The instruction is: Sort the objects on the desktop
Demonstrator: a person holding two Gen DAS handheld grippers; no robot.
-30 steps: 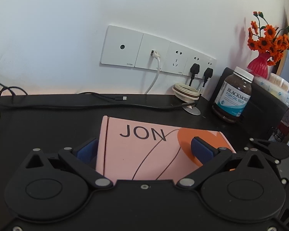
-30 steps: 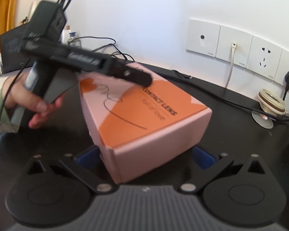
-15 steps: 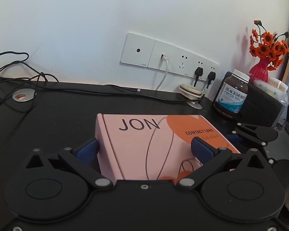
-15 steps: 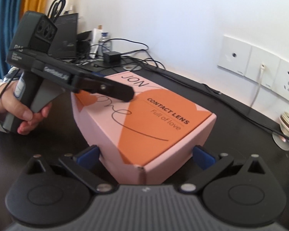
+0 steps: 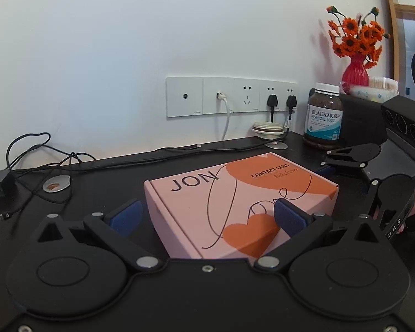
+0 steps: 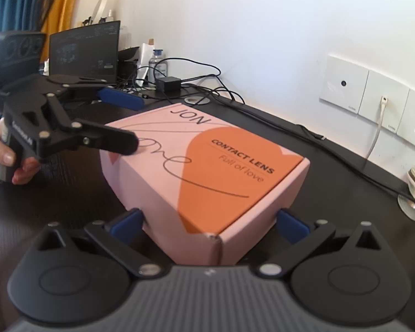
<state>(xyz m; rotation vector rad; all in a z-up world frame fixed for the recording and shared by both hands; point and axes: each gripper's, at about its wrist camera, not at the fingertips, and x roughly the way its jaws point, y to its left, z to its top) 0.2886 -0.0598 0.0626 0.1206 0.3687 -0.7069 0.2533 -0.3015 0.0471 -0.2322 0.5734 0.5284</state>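
We hold the pink box (image 5: 235, 199) between both wide-spread grippers, left gripper (image 5: 207, 215) and right gripper (image 6: 209, 222); only the left view shows the fish-oil bottle (image 5: 323, 116).

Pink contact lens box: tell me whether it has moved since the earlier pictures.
Yes. The pink contact lens box has come away from the wall sockets and turned; more desk shows behind it.

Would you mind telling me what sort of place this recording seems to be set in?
Probably a home or office desk against a wall. A laptop stands open at the far end, a row of wall sockets has cables plugged in, and a fish oil bottle sits beside a vase of orange flowers.
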